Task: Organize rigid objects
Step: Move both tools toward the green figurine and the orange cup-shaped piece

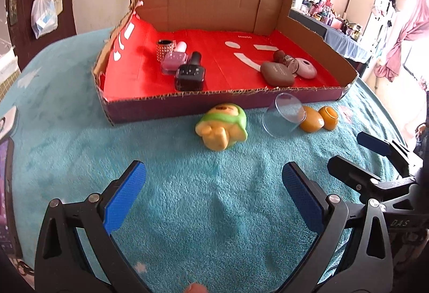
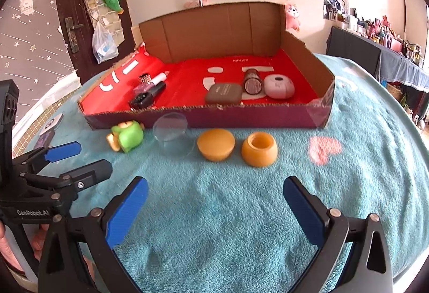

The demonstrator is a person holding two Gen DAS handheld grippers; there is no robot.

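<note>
Both tongs, left gripper (image 1: 213, 195) and right gripper (image 2: 215, 209), spread wide, empty, over teal blanket (image 2: 214, 212). Amber bowl (image 2: 259, 149) just before cardboard tray (image 2: 203, 117): likely rigid, light, slick; grip across rim.

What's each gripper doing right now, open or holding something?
Left gripper: open, holding nothing, above the teal blanket.
Right gripper: open, holding nothing.

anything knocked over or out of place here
Yes. The clear cup lies tipped on its side on the blanket, and the green figurine has toppled beside it. Both sit outside the cardboard tray.
</note>
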